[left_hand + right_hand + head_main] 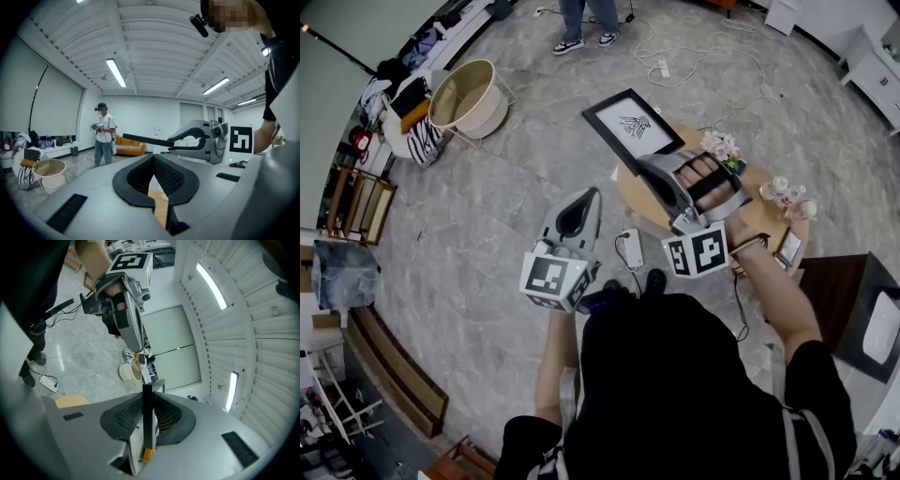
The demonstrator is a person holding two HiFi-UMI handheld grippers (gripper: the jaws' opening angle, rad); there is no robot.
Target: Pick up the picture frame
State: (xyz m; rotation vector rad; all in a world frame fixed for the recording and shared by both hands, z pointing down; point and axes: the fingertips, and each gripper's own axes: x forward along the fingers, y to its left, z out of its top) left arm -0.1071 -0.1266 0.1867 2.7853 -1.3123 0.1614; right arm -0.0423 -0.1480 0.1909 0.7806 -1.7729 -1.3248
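Firmly, the right gripper (654, 164) pinches one edge of the picture frame (630, 125).
The left gripper (584, 197) hangs nearby, jaws together, empty.

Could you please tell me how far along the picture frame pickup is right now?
Done: the right gripper is shut on the picture frame, its edge clamped in the jaws, and the frame is up off the round table. In hand: holding it in the air. Remaining: seemingly nothing; the left gripper is shut and empty.
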